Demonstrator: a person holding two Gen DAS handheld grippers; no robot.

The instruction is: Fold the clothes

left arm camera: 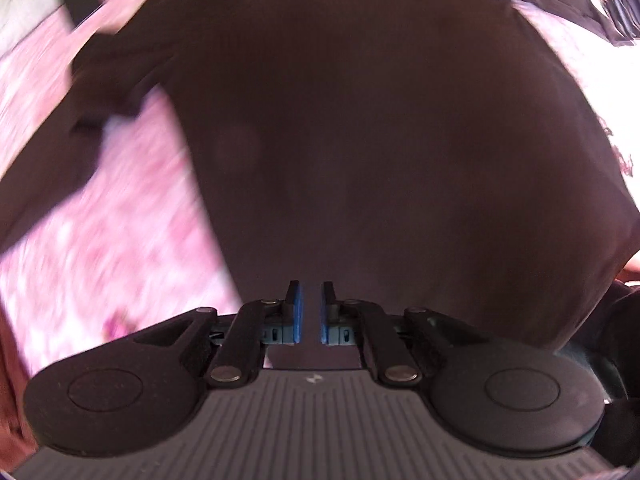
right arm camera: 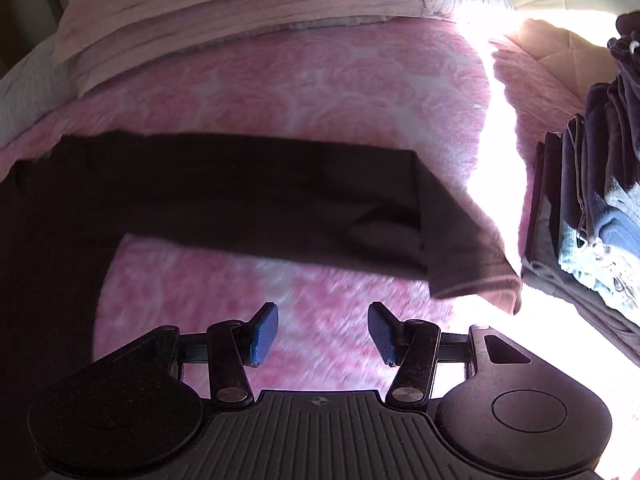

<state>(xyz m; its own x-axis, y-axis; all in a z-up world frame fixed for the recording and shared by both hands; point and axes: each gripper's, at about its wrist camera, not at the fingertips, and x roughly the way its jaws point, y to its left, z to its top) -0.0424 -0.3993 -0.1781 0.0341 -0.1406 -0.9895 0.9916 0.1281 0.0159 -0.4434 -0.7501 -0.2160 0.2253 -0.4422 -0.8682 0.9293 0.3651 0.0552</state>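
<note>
Black left gripper (left arm camera: 311,310) and right gripper (right arm camera: 323,330), blue pads, ribbed grey bodies

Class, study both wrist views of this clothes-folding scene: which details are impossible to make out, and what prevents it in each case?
- Left wrist view: the dark garment fills the frame, so its full outline is cut off by the edges.
- Left wrist view: whether the left gripper pinches cloth; the dark fabric behind the narrow gap hides it.
- Left wrist view: the pink bedspread pattern, smeared by motion blur.
- Right wrist view: the stack of folded clothes, cut by the right edge.

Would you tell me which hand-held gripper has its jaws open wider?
The right hand-held gripper: its blue pads stand far apart, while the left hand-held gripper shows only a narrow slit.
</note>
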